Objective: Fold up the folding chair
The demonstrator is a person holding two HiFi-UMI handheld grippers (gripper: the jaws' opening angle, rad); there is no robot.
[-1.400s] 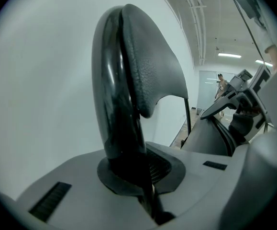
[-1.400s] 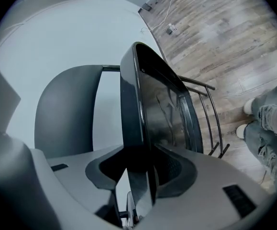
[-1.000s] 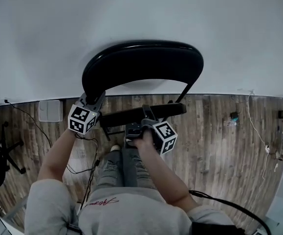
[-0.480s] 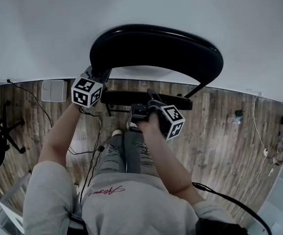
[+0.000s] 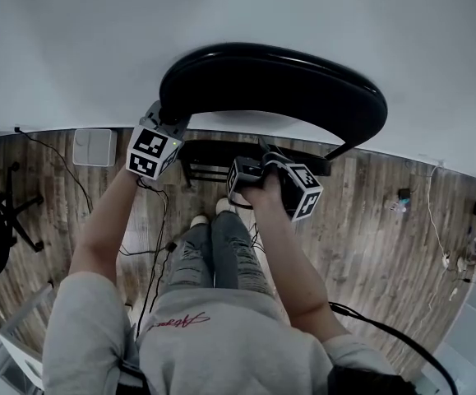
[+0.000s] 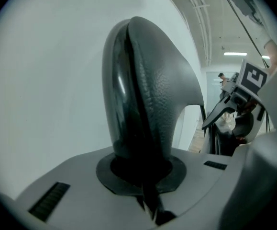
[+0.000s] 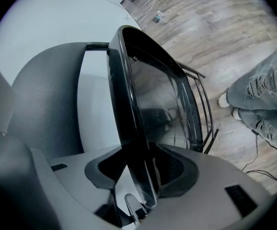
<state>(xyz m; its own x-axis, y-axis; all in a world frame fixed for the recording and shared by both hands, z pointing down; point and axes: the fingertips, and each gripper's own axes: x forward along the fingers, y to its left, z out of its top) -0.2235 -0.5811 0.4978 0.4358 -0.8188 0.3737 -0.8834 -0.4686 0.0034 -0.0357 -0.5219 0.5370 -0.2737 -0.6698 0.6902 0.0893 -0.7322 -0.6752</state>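
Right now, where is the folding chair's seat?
In the head view the seat sits centre, just below the backrest, with the right gripper shut on its edge.

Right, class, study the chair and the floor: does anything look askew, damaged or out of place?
Nothing looks damaged. The seat is tipped up nearly edge-on, held by the right tool, which suits folding. Loose cables trail across the floor beside the person's feet.

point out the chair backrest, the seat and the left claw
backrest (image 5: 279,85): head view, middle of its pad
seat (image 7: 148,104): right gripper view, glossy black face
left claw (image 5: 168,118): head view, tips on backrest's edge
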